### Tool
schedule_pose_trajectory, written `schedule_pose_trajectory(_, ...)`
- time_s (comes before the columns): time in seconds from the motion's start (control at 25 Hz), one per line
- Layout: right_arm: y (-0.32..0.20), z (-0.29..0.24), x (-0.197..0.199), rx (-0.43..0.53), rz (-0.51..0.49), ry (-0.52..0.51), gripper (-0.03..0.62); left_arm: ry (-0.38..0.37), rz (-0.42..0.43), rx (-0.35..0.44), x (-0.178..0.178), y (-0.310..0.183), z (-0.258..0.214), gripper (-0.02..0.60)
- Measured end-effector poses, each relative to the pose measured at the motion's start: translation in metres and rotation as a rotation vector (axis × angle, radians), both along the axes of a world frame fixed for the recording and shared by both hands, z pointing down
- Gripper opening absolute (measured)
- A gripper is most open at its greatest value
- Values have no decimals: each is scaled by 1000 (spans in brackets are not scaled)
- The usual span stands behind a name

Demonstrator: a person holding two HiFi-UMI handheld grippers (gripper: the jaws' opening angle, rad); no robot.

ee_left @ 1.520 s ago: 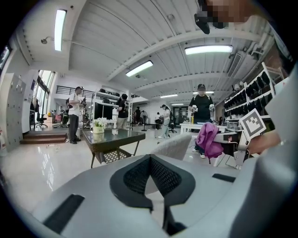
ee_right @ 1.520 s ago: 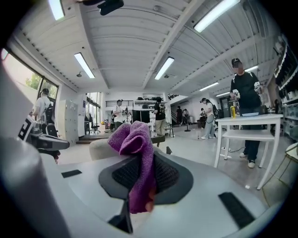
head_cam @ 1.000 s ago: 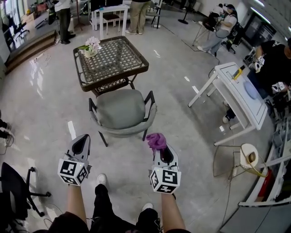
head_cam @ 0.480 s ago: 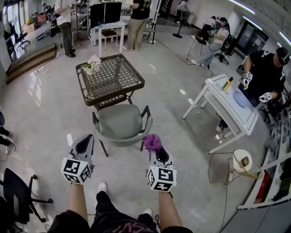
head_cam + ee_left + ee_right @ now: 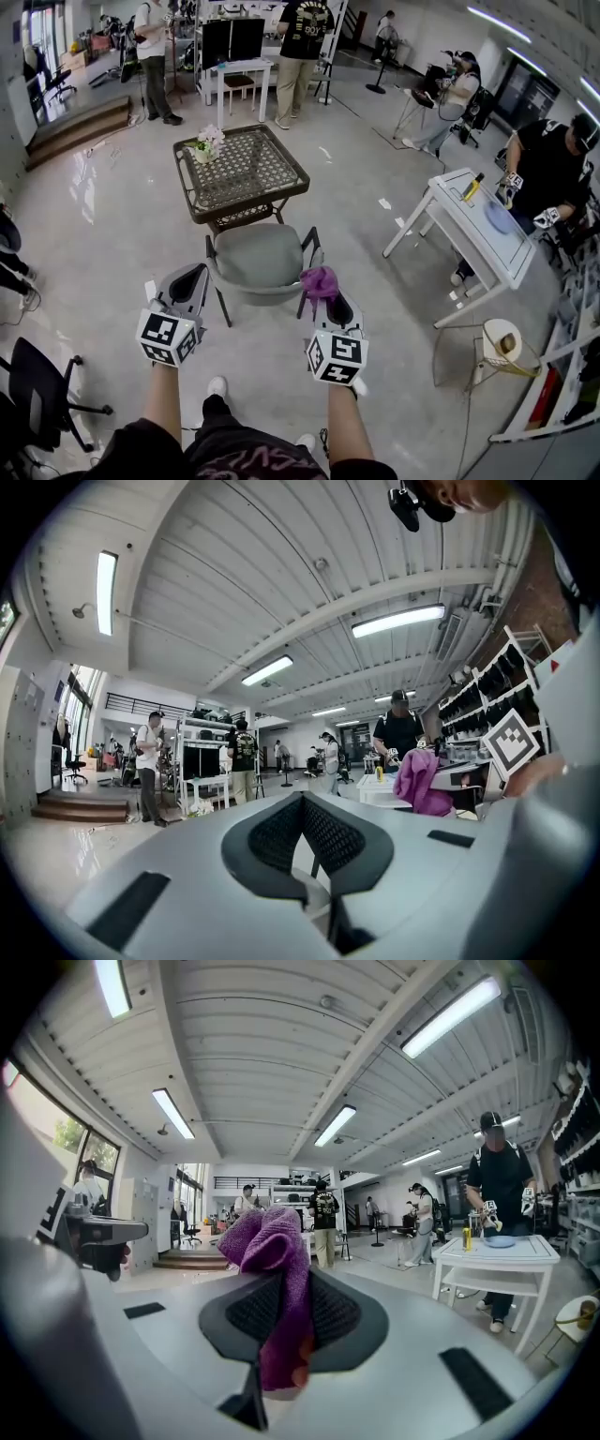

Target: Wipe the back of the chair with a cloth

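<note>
Pale glossy floor (image 5: 94,225), open workroom, several people standing at the far side. Contents, left to right:

- Black office chair (image 5: 37,389), lower left, well apart from the rest.
- Left gripper (image 5: 191,274), held low at the left rear corner of the grey chair. Its own view shows the left gripper (image 5: 302,806) with jaws pressed together and nothing between them.
- Wicker table (image 5: 242,171) with glass top, beyond the grey chair; small pot of flowers (image 5: 208,143) at its far left corner.
- Grey chair (image 5: 258,255), armed, seat toward the wicker table, back toward the person.
- Right gripper (image 5: 328,298), beside the chair back's right rear corner, clamped on a purple cloth (image 5: 321,280). Its own view shows the cloth (image 5: 277,1269) bunched above the closed jaws of the right gripper (image 5: 281,1283) and trailing below them. Contact between cloth and chair cannot be told.
- White table (image 5: 487,230), right, a yellow bottle (image 5: 472,187) on it.
- Person in black (image 5: 548,169) standing at the white table's far side.
</note>
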State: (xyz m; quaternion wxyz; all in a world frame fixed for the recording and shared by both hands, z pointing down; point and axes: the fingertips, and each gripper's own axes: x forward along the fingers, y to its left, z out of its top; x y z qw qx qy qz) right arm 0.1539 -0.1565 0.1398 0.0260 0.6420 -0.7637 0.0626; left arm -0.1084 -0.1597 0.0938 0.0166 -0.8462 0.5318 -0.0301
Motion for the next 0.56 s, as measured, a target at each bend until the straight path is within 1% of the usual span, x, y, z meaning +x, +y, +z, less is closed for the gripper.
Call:
schedule_pose_trajectory(0.12, 0, -6, -5, 10, -6, -11, 80, -7, -8, 16, -6, 4, -9, 9)
schedule_pose_trajectory(0.28, 1, -9, -8, 11, -16, -13, 80, 4, -29, 25, -14, 10, -18, 9)
schedule_pose_trajectory(0.56, 3, -17, -4, 29, -18, -9, 80, 12, -34, 44, -14, 14, -28, 9)
